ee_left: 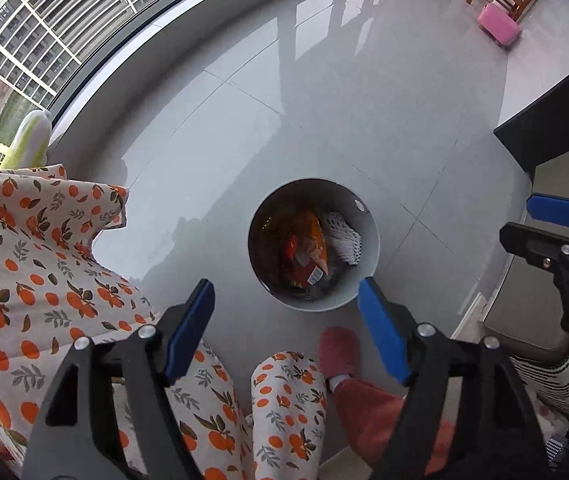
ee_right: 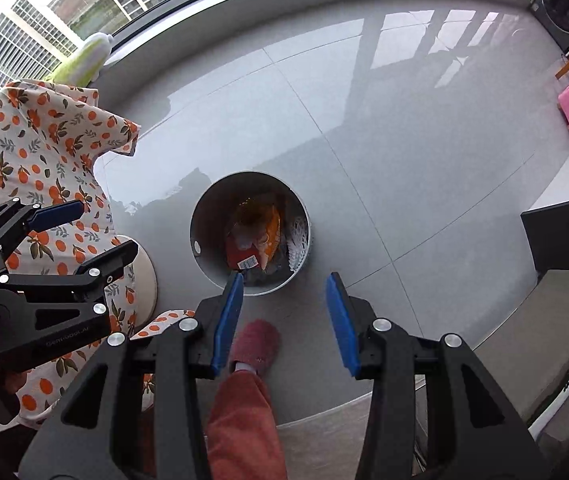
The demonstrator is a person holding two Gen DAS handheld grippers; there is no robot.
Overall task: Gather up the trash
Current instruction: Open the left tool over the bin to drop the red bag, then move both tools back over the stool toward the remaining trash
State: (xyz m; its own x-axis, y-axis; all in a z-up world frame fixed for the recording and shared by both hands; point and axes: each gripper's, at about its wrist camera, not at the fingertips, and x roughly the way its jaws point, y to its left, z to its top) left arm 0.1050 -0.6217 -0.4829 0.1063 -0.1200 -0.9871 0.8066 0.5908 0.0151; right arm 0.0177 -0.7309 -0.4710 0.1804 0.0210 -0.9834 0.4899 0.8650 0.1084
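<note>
Both hand-held grippers hang pointing straight down over the floor, right above the white round trash bin. The left hand-held gripper has its blue pads spread wide with nothing between them, and the right hand-held gripper is partly open and empty too.

The trash is already in the bin: an orange snack wrapper lying on top, a white foam net sleeve tucked against the bin's wall beside it, and some darker stuff underneath that I can't make out.

My guess on handling: all of it is super light and floppy. The wrapper looks like slick foil, so pinch it at a crumpled edge or a fold rather than on the flat face or it'll slide out. The foam net squashes easily, so you can grab it pretty much anywhere.

The table with the orange-print tablecloth is just beside the bin; I can't see any more trash from here.
</note>
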